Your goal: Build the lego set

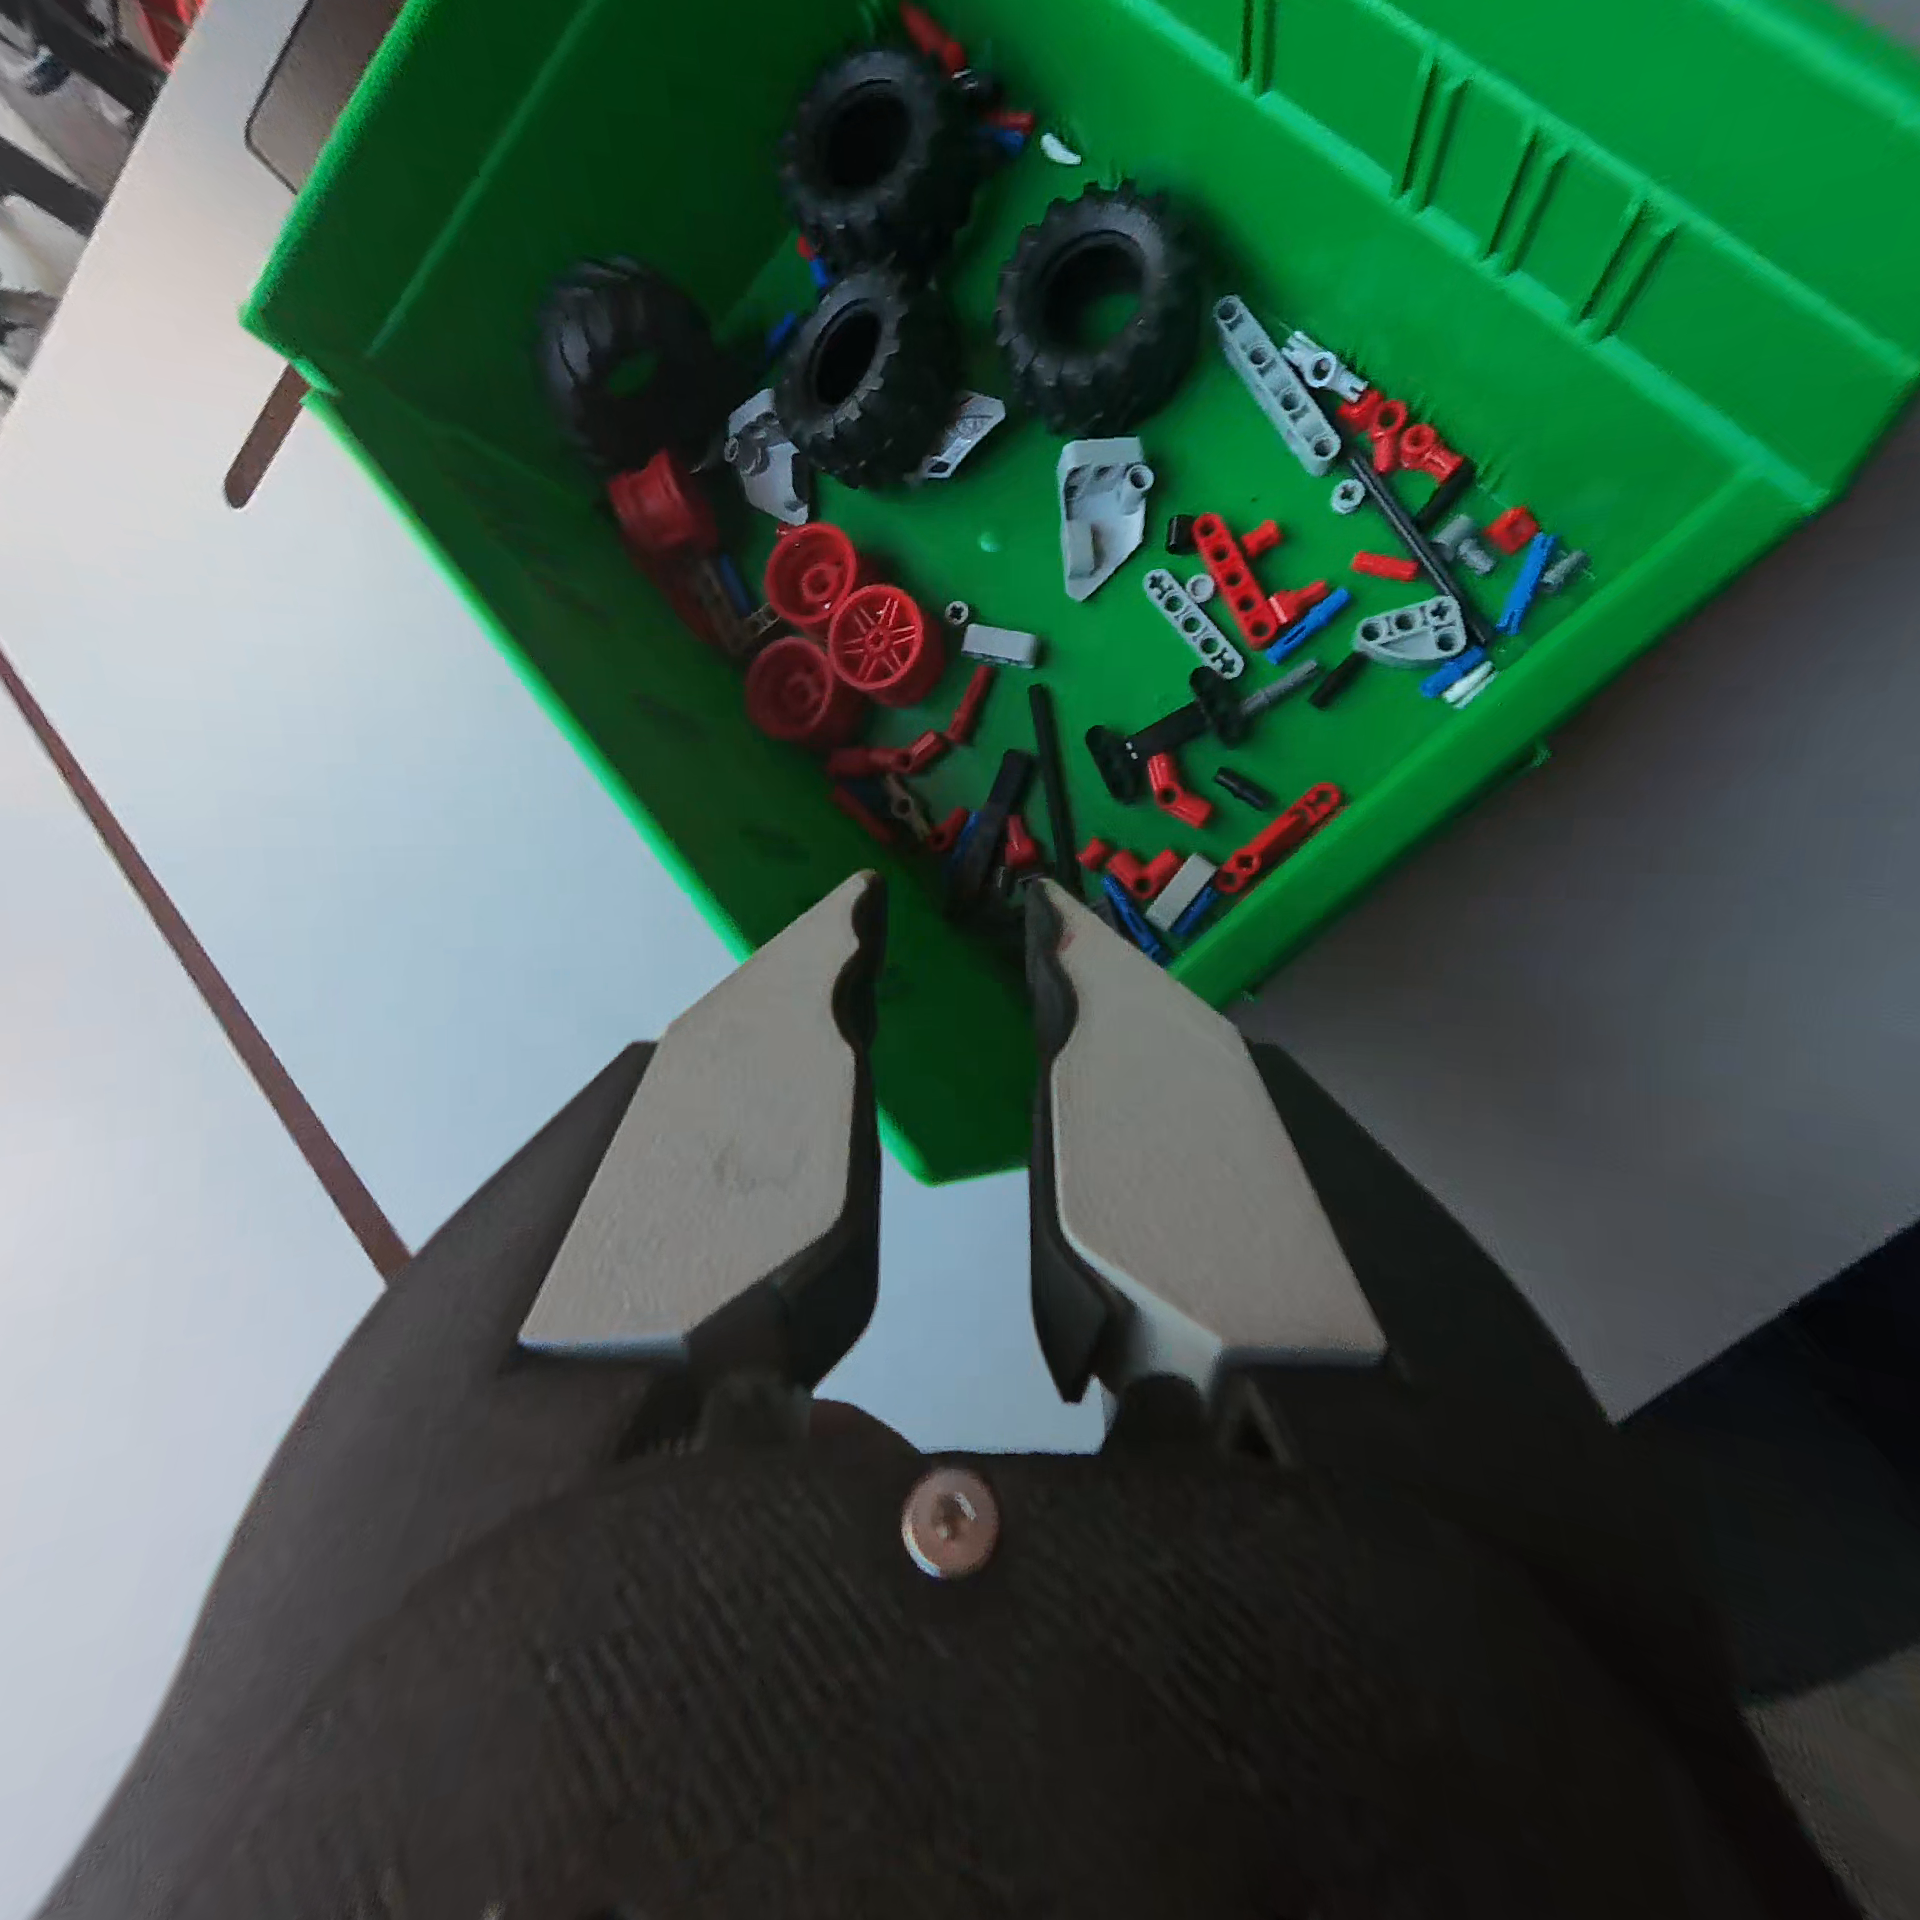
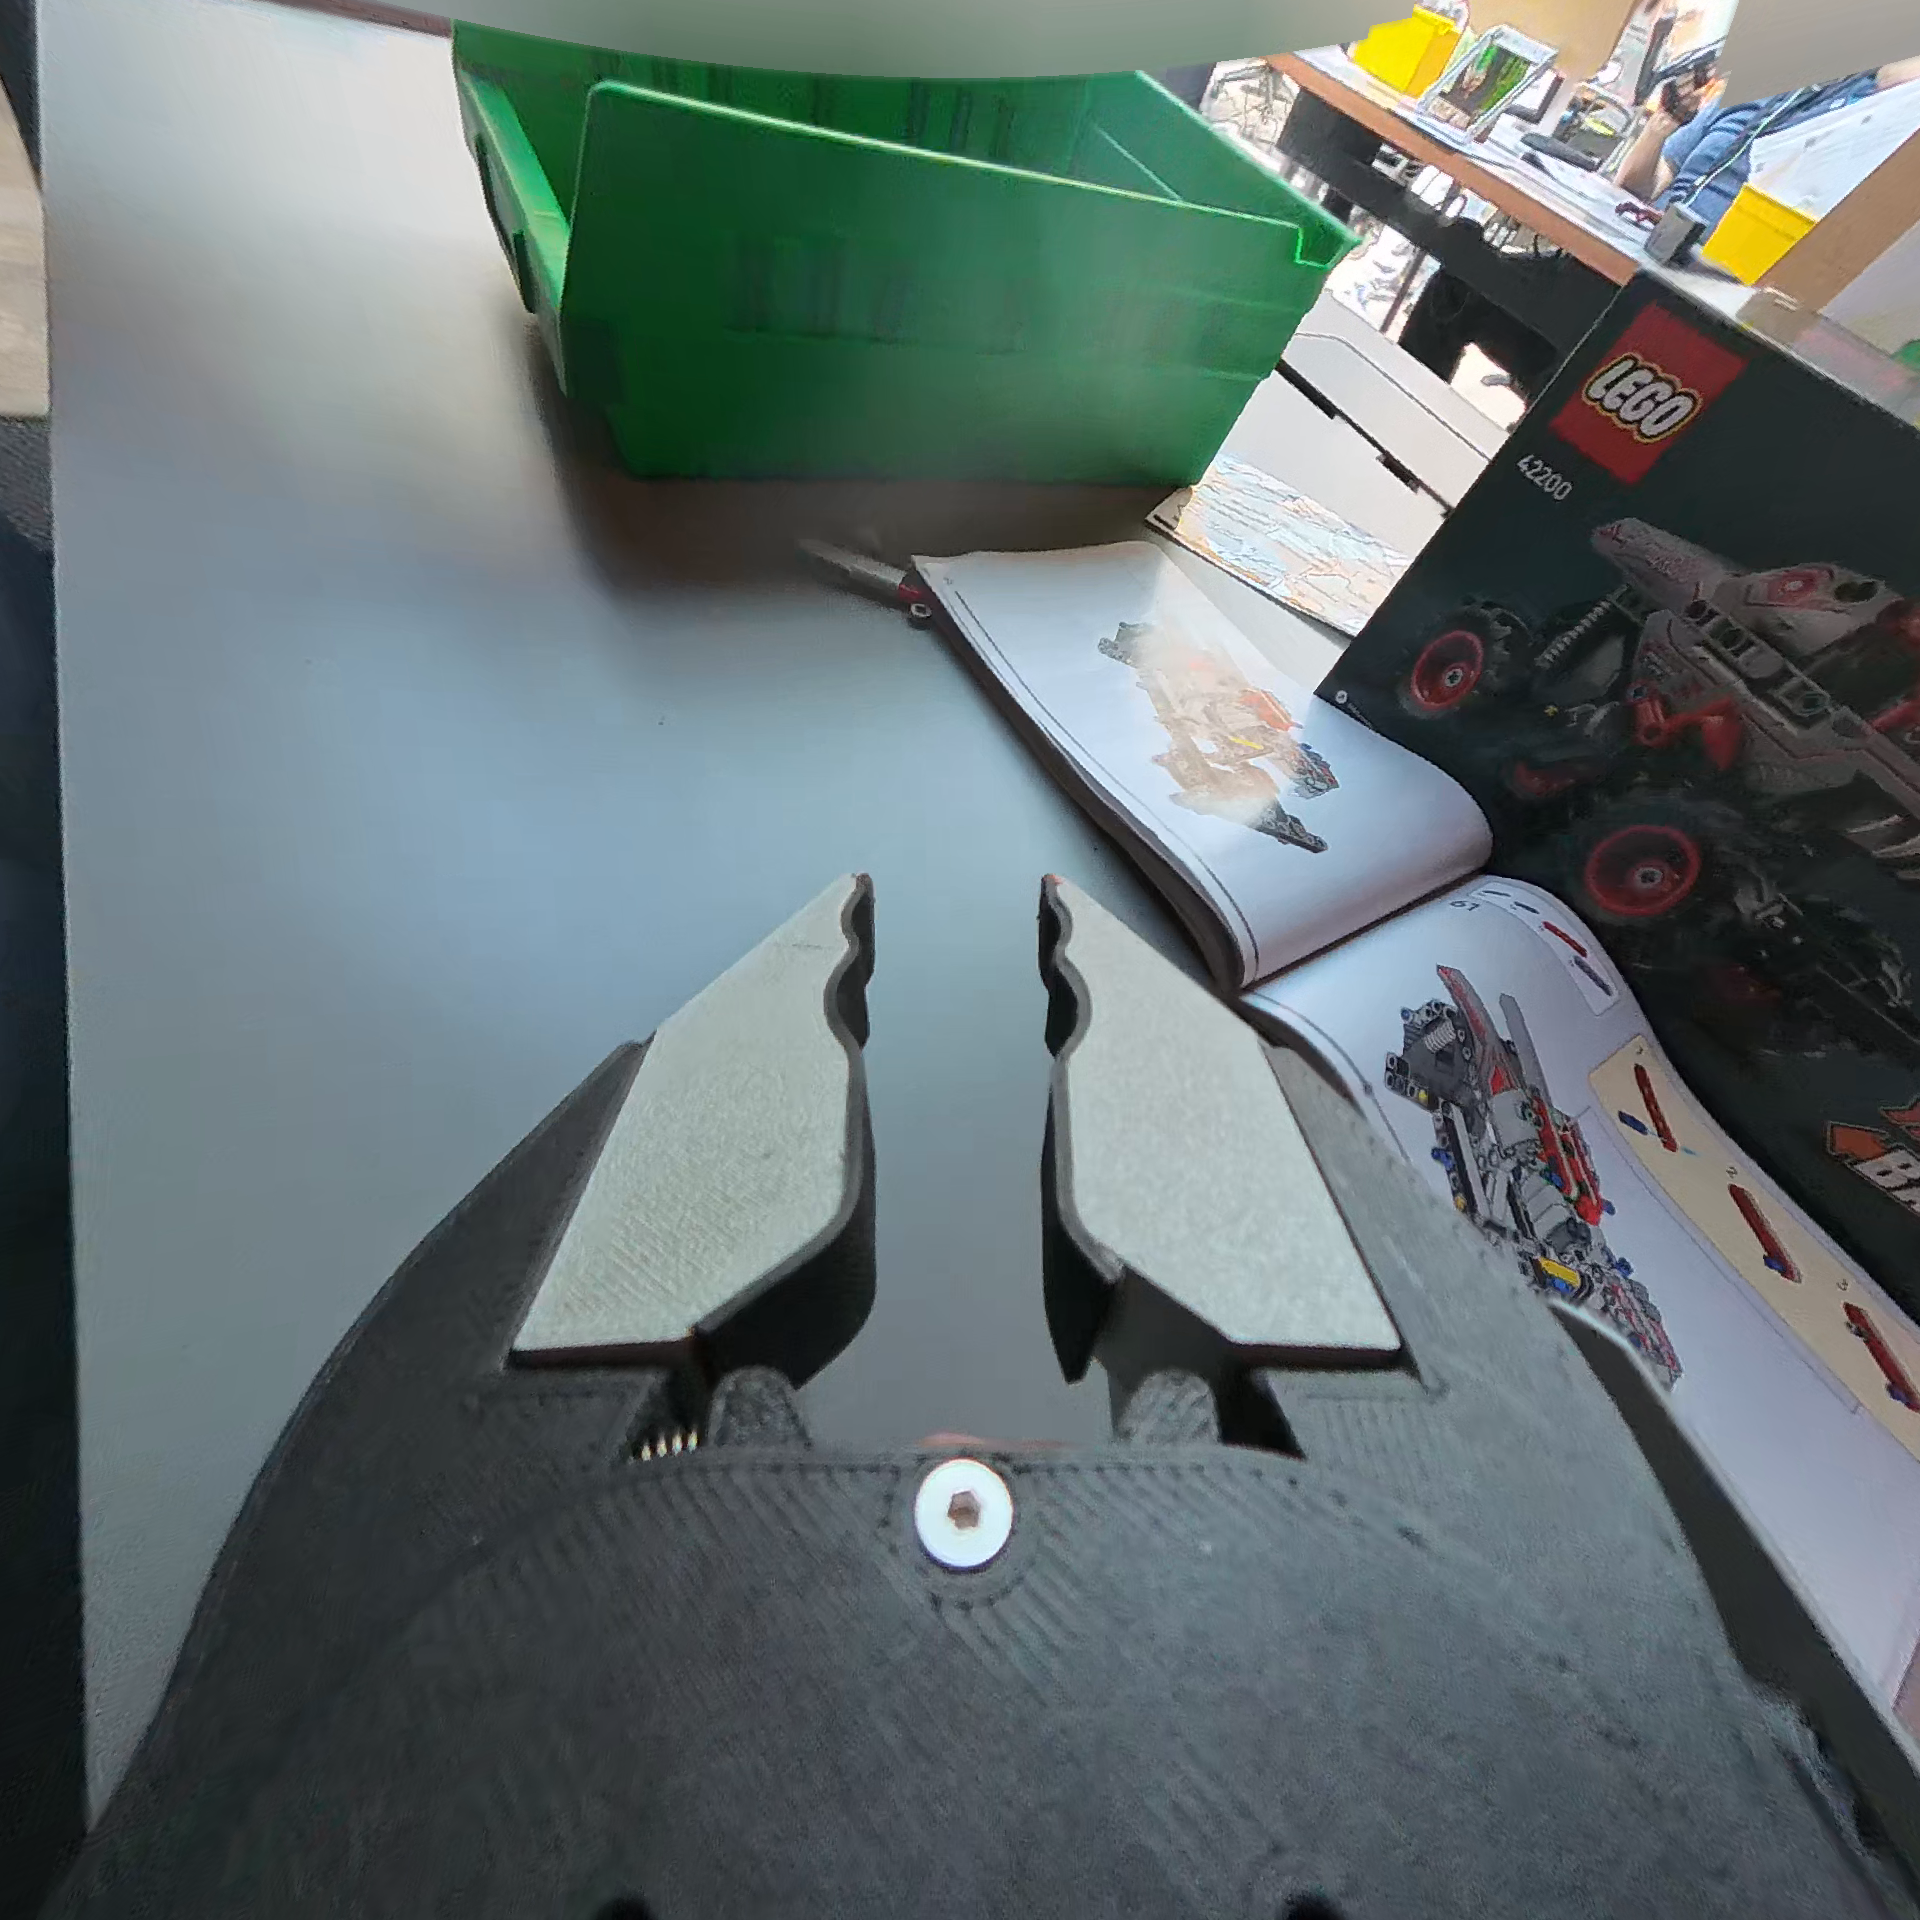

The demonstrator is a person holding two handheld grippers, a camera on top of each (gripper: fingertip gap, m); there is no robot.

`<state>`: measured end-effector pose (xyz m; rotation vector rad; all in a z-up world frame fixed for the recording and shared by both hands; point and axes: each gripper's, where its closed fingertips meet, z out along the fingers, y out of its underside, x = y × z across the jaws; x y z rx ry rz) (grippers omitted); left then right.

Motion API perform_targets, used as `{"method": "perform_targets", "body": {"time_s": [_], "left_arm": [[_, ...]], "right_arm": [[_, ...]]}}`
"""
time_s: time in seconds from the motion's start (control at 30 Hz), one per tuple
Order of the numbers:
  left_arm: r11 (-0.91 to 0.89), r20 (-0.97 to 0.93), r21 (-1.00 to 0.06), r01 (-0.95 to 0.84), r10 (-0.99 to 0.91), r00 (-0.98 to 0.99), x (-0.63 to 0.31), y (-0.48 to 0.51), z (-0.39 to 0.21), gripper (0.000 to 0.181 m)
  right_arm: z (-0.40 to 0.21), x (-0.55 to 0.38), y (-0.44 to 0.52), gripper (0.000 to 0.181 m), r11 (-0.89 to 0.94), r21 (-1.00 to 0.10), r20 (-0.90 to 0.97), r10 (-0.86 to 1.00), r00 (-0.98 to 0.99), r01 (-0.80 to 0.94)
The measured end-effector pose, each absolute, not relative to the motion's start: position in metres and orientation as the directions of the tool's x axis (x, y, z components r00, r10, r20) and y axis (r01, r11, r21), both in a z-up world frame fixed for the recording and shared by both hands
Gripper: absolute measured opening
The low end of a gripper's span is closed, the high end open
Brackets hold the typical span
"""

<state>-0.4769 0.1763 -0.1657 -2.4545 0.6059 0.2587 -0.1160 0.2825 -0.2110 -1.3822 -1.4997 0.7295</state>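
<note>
A green bin point(image 1: 582, 177) holds loose lego parts: several black tyres point(image 1: 1101, 312), red wheel hubs point(image 1: 883, 644), grey beams point(image 1: 1278, 384), grey panels point(image 1: 1107, 509), and small red, blue and black pins and connectors point(image 1: 1236, 592). My left gripper point(image 1: 956, 894) hovers open and empty above the bin's near corner. In the right wrist view the same bin point(image 2: 894, 312) stands at the far end of the grey table. My right gripper point(image 2: 956, 894) is open and empty, low over the bare table. An open instruction booklet point(image 2: 1351, 935) lies to its right.
The set's dark box point(image 2: 1683, 707) stands upright at the right, behind the booklet. A small red-and-grey part point(image 2: 883, 577) lies on the table by the booklet's far corner. Another table with yellow bins point(image 2: 1756, 234) and a person stands in the background. Spacing between my two grippers at the tips: around 40 centimetres.
</note>
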Motion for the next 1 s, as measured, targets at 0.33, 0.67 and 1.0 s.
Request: {"method": "perform_targets", "body": {"time_s": [0.33,0.67,1.0], "left_arm": [[-0.68,-0.261,-0.322,-0.659,-0.605,0.752,-0.475,0.193,-0.191,0.019],[-0.651,-0.277,-0.339,-0.679,-0.621,0.734,-0.483,0.22,-0.195,0.017],[-0.653,-0.306,-0.326,-0.684,-0.611,0.73,-0.491,0.253,-0.182,0.017]], "right_arm": [[-0.204,-0.161,0.29,0.028,0.109,-0.922,0.145,0.987,0.07,0.371],[-0.211,-0.179,0.287,0.028,0.105,-0.916,0.12,0.993,0.014,0.387],[-0.211,-0.177,0.287,0.028,0.11,-0.917,0.123,0.992,0.01,0.384]]}}
